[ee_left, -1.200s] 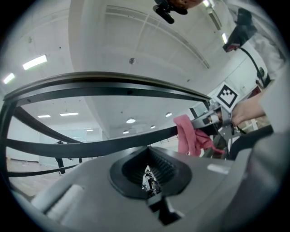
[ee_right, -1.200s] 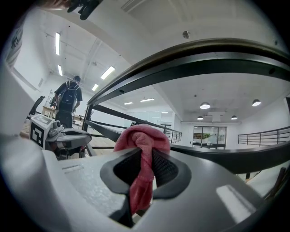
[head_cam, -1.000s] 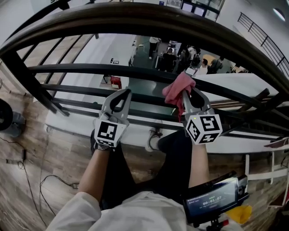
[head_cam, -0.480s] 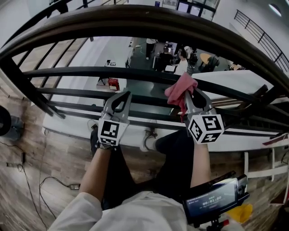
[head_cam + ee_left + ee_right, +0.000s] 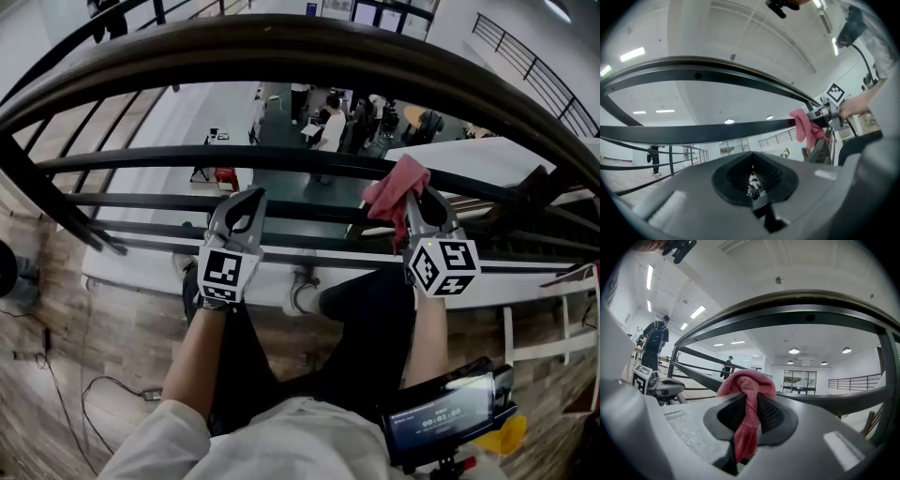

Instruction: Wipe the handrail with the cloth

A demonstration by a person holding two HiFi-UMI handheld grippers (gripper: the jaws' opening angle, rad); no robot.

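Head view: has slid rightward along the bars since a second ago, pinching the pink cloth (image 5: 394, 186) in the right gripper (image 5: 412, 192), level with a lower bar, beneath the broad handrail (image 5: 281, 42); probably mid-stroke, handrail itself not yet reached. Keeps the left gripper (image 5: 240, 208) pressed together, empty. Left gripper view: shows the cloth far right. Right gripper view: looks under the smooth dark handrail into a bright hall.

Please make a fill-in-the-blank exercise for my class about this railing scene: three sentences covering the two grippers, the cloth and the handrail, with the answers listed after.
1. The right gripper has its jaws shut on a ___ cloth.
2. The left gripper has its jaws together and holds ___.
3. In the right gripper view, the handrail arcs ___ the cloth.

Missing words: pink; nothing; above
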